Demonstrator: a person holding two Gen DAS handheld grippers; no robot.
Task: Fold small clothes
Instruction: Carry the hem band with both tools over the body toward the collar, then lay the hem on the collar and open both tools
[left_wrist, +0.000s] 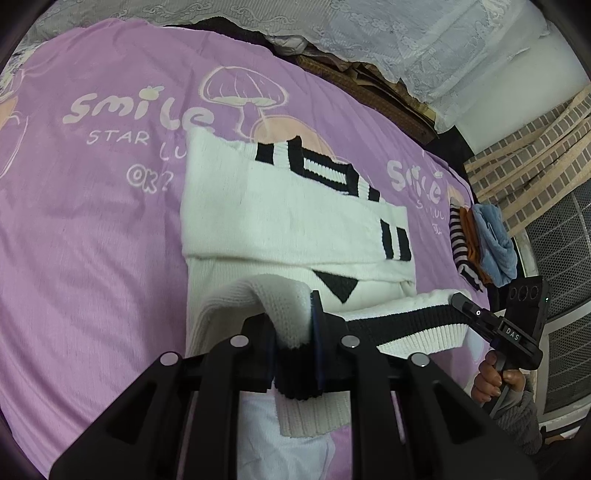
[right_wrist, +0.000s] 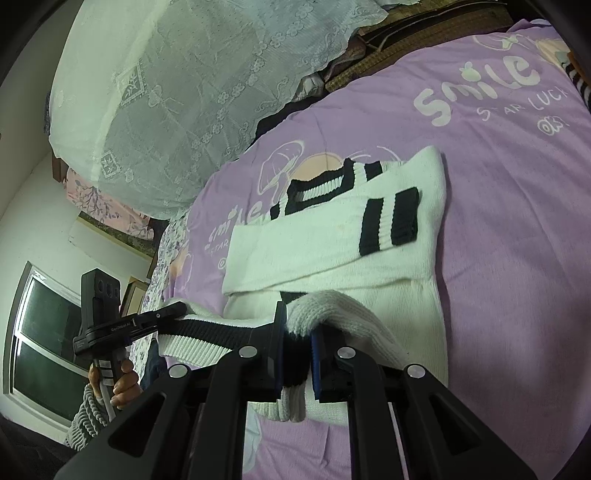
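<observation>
Left wrist view: left gripper (left_wrist: 295, 332), jaws nearly closed, pinching the black-and-white ribbed hem of a white sweater (left_wrist: 280, 218). Sweater lies on a purple sheet (left_wrist: 92, 221) printed "smile", sleeves folded across the body, hem lifted off the sheet. Right gripper (left_wrist: 461, 301) at the hem's other corner, held by a hand (left_wrist: 495, 380) in a grey sleeve. Small pile of folded clothes (left_wrist: 480, 247) on the sheet's far edge. Lace cloth (left_wrist: 424, 40) beyond.

Right wrist view: right gripper (right_wrist: 297, 339), jaws nearly closed, clamped on the hem. Left gripper (right_wrist: 177, 308) grips the hem's other end.
</observation>
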